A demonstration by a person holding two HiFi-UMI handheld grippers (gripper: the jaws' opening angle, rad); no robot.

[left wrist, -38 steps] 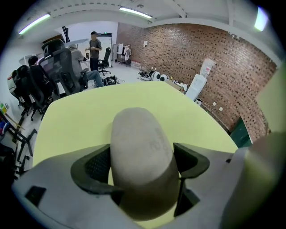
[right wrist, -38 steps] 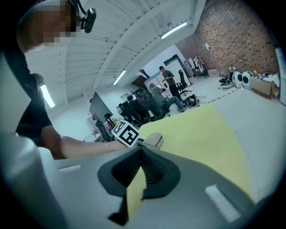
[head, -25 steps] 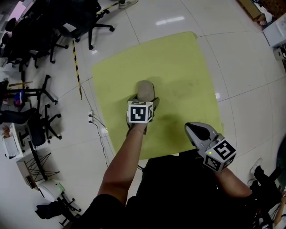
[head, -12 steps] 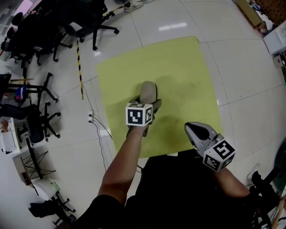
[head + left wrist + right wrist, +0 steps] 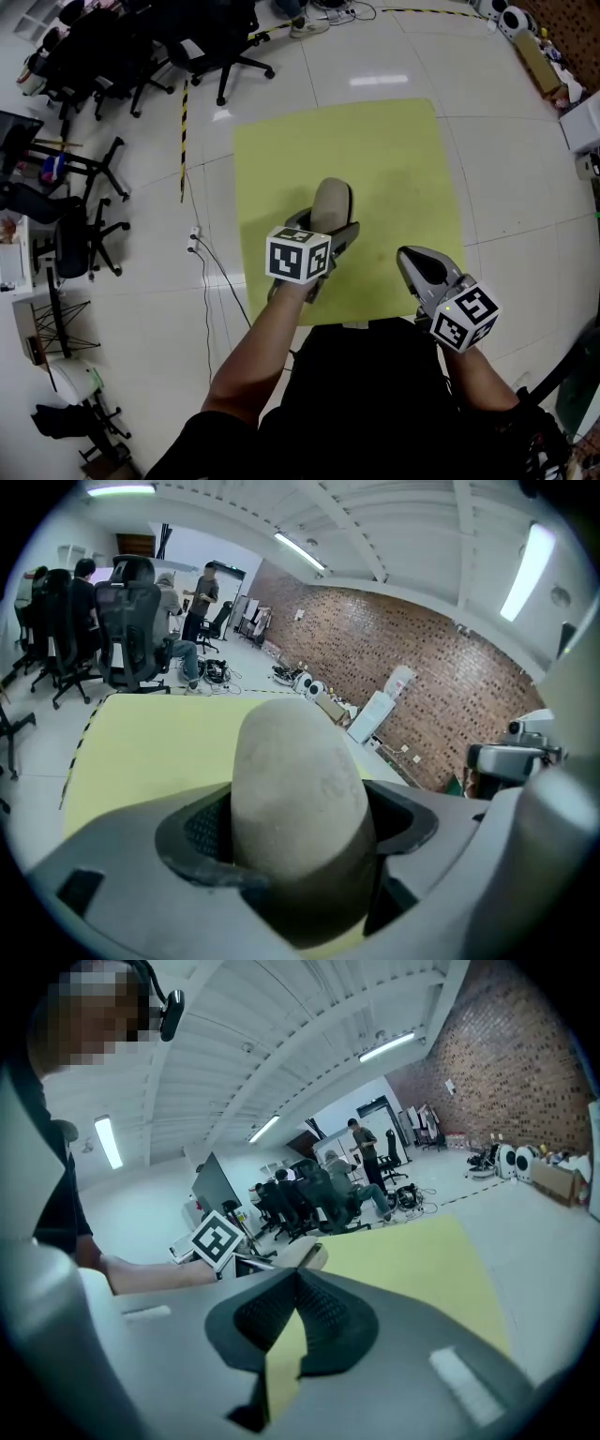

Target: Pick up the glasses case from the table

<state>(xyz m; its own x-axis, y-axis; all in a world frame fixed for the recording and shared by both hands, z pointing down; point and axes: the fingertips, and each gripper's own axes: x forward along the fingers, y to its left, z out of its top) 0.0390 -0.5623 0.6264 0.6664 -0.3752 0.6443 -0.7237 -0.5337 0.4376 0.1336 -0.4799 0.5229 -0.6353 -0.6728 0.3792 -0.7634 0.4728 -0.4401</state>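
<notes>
Beige-grey glasses case (image 5: 330, 202); yellow-green table (image 5: 394, 159); grey left gripper (image 5: 328, 221) and right gripper (image 5: 413, 256), black-and-white square markers; yellow-black striped floor tape (image 5: 183, 141) at ten o'clock.

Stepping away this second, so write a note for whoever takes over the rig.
Left gripper: shut on the glasses case, gripped at its near end, with the far end sticking out past the jaws.
Right gripper: shut, empty, by the near edge of the yellow table.
Case: appears raised off the table.
Done: grasp, seemingly the lift too.
Left: keep the grip firm.
</notes>
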